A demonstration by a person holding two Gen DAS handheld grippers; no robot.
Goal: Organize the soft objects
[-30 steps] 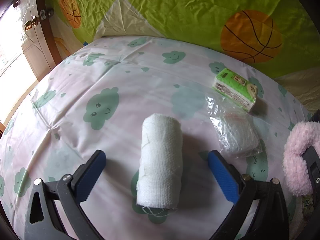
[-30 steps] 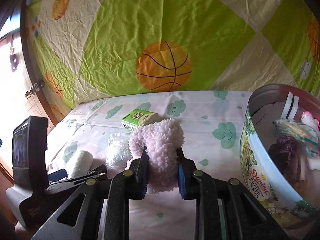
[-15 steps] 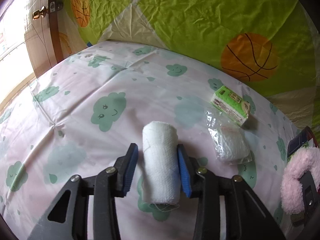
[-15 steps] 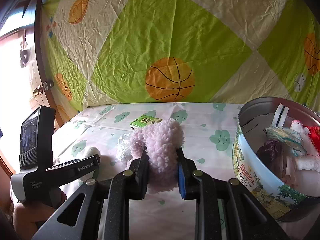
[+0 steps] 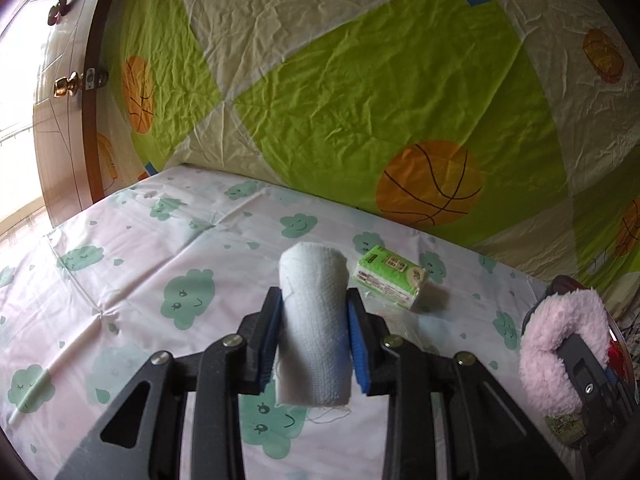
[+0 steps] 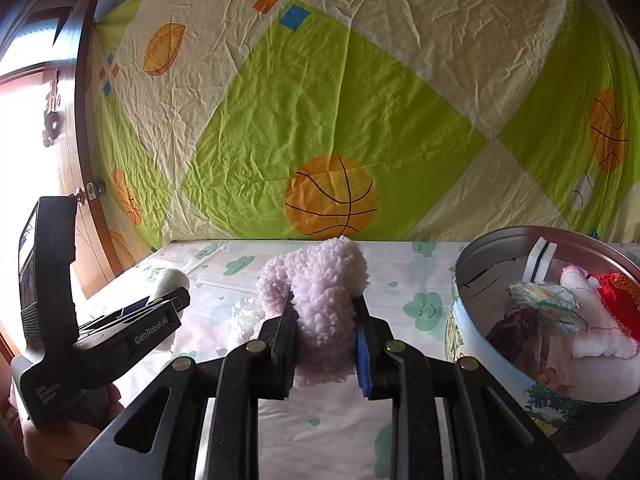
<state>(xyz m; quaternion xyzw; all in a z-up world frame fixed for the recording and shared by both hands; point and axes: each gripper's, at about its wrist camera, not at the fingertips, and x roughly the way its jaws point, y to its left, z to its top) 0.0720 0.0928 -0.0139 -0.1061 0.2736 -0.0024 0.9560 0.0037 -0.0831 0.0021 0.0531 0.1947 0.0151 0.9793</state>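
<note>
left tongs (image 5: 314, 320) clamped on white gauze roll (image 5: 312, 328) above bed (image 5: 120, 280), right tongs (image 6: 325, 332) gripping pink plush (image 6: 320, 292), tin (image 6: 480, 340) at 3 o'clock

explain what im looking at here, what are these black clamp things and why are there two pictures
There is no robot. A person holds a hand-held clamp in each hand, and each clamp carries a wide-angle camera that looks forward along its two fingers. So each picture is one clamp's own view.

In the left clamp's view, the left gripper is closed on a white gauze roll, which looks lifted off the cloud-print bed sheet. Its jaws have just closed around the roll. A green tissue pack lies on the sheet behind it.

In the right clamp's view, the right gripper squeezes a fluffy pink soft item. To its right stands a round cookie tin, open, already holding several soft things. On the left you can see the other clamp from the side.

The basketball-print cloth is just a backdrop.
</note>
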